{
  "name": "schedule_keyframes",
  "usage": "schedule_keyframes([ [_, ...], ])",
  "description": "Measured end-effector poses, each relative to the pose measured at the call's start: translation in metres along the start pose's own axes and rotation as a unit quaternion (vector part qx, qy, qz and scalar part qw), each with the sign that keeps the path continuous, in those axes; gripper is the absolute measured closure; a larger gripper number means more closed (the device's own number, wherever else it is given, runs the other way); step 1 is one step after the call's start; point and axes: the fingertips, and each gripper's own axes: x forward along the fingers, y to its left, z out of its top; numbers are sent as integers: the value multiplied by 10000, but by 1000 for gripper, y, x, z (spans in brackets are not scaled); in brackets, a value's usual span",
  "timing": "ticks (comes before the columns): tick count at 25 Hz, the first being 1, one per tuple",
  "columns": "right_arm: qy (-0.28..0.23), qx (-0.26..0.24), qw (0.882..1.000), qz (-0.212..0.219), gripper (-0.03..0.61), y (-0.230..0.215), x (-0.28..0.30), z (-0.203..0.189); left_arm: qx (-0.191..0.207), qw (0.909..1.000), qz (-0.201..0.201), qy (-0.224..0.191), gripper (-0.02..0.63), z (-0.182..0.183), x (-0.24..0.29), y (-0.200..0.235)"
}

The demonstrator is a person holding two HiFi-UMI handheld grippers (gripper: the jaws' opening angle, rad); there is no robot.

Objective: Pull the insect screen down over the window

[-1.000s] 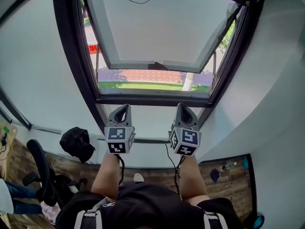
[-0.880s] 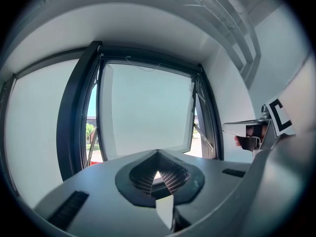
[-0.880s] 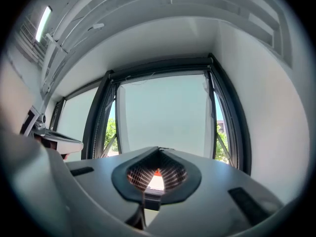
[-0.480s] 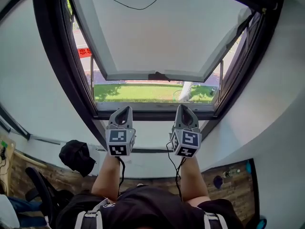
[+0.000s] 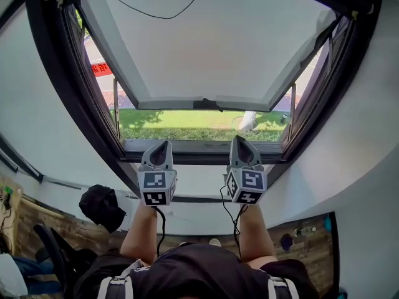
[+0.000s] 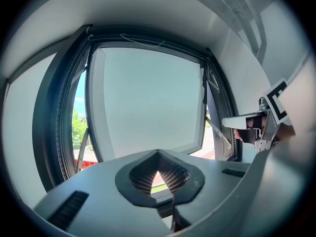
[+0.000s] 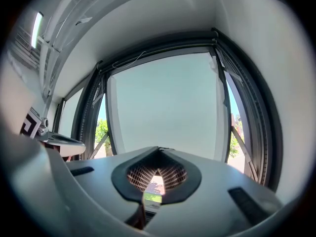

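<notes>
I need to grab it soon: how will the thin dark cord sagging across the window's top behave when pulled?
The cord hangs in a slack curve, so it is probably limp and light. Being so thin, it may slip from a loose pinch.

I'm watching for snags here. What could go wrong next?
The left gripper and right gripper are shut and empty, so they must open before any grip. The thin cord up top could slip from the jaws. The handle on the open sash might be grabbed by mistake.
</notes>
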Motion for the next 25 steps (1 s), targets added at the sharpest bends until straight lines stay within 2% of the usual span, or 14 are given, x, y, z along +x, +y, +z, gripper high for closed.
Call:
schedule_keyframes([
  [2, 29, -171, 9998, 37, 574, -7, 4, 1, 293, 9996, 15, 27, 601, 5, 6, -2],
  [4, 92, -581, 9982, 64, 574, -13, 9, 2, 892, 9960, 102, 31, 601, 9, 11, -2],
  [6, 203, -1305, 9912, 26, 573, -19, 14, 3, 1757, 9839, 315, -1, 600, 12, 15, -1],
  [7, 262, -1821, 9829, -35, 572, -22, 18, 5, 2300, 9722, 434, -28, 600, 14, 17, 0],
  [9, 281, -3106, 9499, -213, 572, -27, 26, 13, 3494, 9344, 682, -114, 598, 19, 25, 2],
  [11, 169, -4404, 8968, -396, 572, -28, 31, 20, 4442, 8907, 968, -92, 598, 23, 32, 10],
  [12, 117, -4915, 8696, -458, 572, -29, 33, 22, 4717, 8751, 1085, -40, 598, 24, 35, 16],
  [13, 92, -5282, 8477, -476, 572, -30, 35, 22, 4860, 8660, 1178, 0, 598, 27, 37, 22],
  [15, 121, -5625, 8256, -432, 572, -34, 37, 21, 4905, 8614, 1321, 17, 598, 34, 38, 32],
  [17, 138, -5690, 8211, -435, 572, -41, 37, 23, 4838, 8641, 1386, 17, 598, 42, 37, 38],
  [20, -64, -5509, 8331, -499, 572, -46, 36, 36, 4614, 8756, 1428, 51, 597, 51, 38, 48],
  [22, -292, -5311, 8451, -540, 570, -47, 34, 52, 4442, 8838, 1468, 1, 558, 60, 38, 56],
  [24, -459, -5260, 8472, -585, 507, -48, 32, 70, 4445, 8823, 1535, -181, 526, 77, 36, 59],
  [25, -519, -5288, 8448, -633, 503, -50, 32, 81, 4501, 8781, 1597, -298, 517, 88, 35, 60],
])
